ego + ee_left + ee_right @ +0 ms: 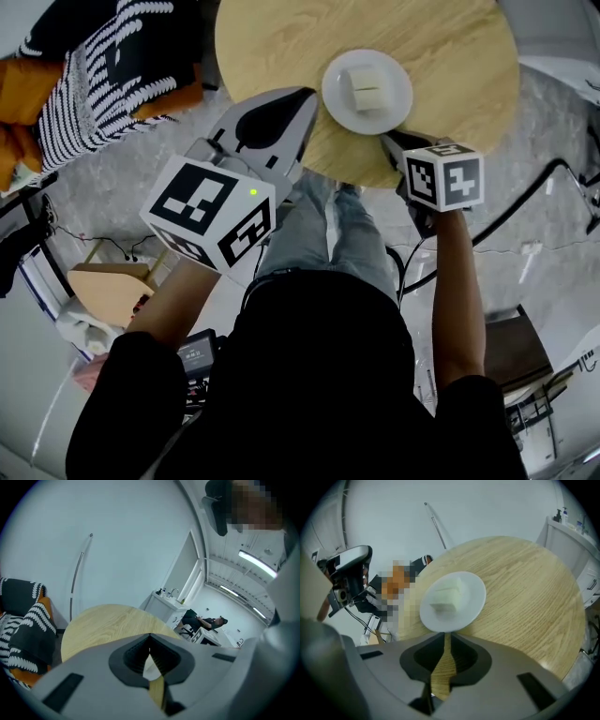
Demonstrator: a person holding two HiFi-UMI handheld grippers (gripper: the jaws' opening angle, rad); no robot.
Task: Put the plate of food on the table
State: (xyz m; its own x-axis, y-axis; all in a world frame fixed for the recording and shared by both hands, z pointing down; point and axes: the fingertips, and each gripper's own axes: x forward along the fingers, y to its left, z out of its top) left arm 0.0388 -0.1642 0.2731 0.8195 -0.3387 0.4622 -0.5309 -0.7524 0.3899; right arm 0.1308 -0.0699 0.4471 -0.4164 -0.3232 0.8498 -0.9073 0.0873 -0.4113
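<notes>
A white plate (pixel 367 92) with a pale block of food (pixel 364 84) rests on the round wooden table (pixel 441 47), near its front edge. In the right gripper view the plate (pixel 452 602) lies flat on the table (pixel 525 583), just beyond my right gripper (pixel 446 634). That right gripper (pixel 389 141) points steeply down at the plate's near rim, its jaws drawn together to a thin slit with only wood showing through. My left gripper (pixel 305 103) hovers over the table's left edge, shut and empty. In its own view the left gripper (pixel 150 637) points across the table (pixel 103 625).
A black-and-white striped cushion on orange seating (pixel 103 75) lies left of the table. A small wooden stool (pixel 108 291) and cables (pixel 525 197) sit on the floor. A white cabinet (pixel 164 602) and a seated person (pixel 204 620) are beyond the table.
</notes>
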